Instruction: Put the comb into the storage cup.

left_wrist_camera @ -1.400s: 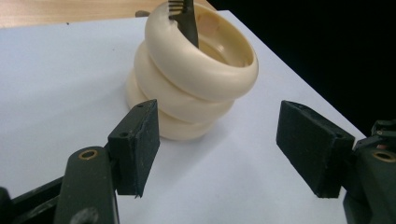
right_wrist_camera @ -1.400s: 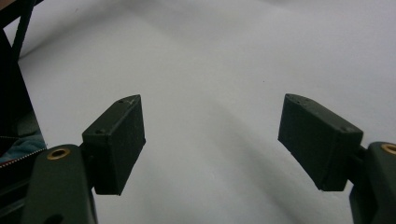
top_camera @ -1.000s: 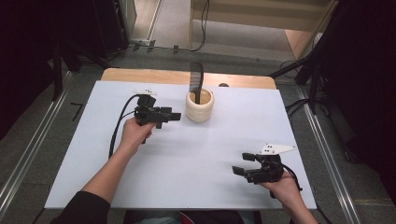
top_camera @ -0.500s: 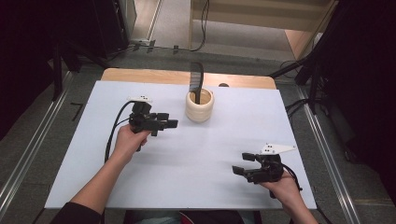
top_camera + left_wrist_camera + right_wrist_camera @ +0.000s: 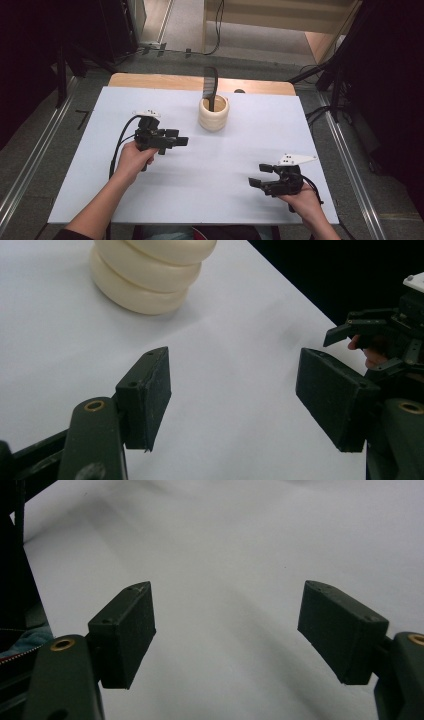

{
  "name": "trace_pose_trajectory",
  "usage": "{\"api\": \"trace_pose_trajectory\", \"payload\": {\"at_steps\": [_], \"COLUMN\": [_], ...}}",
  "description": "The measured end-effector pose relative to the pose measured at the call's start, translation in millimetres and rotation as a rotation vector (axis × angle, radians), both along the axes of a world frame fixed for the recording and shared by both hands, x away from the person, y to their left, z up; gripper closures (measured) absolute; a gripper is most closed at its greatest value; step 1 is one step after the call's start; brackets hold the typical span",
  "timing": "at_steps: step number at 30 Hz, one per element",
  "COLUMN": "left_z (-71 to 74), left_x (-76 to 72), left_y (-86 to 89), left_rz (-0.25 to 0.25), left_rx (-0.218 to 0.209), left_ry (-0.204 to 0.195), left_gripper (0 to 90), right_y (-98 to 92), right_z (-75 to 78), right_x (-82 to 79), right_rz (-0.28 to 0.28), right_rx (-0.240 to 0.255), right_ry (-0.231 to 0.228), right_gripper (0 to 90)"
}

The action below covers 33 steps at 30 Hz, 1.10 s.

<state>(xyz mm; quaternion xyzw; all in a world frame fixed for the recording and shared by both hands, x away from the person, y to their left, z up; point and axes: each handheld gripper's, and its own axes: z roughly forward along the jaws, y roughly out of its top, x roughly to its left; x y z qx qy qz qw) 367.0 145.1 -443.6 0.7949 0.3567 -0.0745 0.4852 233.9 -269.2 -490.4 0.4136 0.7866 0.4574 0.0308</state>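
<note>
The cream ribbed cup stands upright toward the far middle of the white surface with a dark comb sticking out of it; the comb's lower end is hidden inside, and the left gripper view cuts off the cup's top. The left tongs hover just left of the cup, spread wide with nothing between them. The right tongs, well apart near the front right corner, also gape wide and empty.
</note>
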Motion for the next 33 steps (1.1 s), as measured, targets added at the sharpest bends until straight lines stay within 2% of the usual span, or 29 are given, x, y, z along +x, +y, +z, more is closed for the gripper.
{"api": "trace_pose_trajectory", "payload": {"at_steps": [8,17,21,33], "left_z": [-1.7,-6.3,-8.4,-13.9], "left_x": [-12.8,-26.3,-33.3,-49.1], "left_y": [8.1,15.6,17.1,22.3], "left_rz": [-0.004,-0.02,-0.033,-0.051], "left_rx": [0.024,0.045,0.067,0.085], "left_ry": [-0.024,-0.021,-0.028,-0.034], "left_gripper": [31.3,31.2,31.2,29.8], "right_y": [0.0,0.1,0.2,0.3], "right_z": [-0.2,-0.4,-0.7,-1.4], "right_x": [0.2,0.8,1.0,1.4], "right_rz": [0.001,0.004,0.005,0.002], "right_rx": [0.0,0.0,0.002,0.001], "right_ry": [0.001,0.005,0.005,0.012], "right_gripper": [21.0,21.0,21.0,21.1]}}
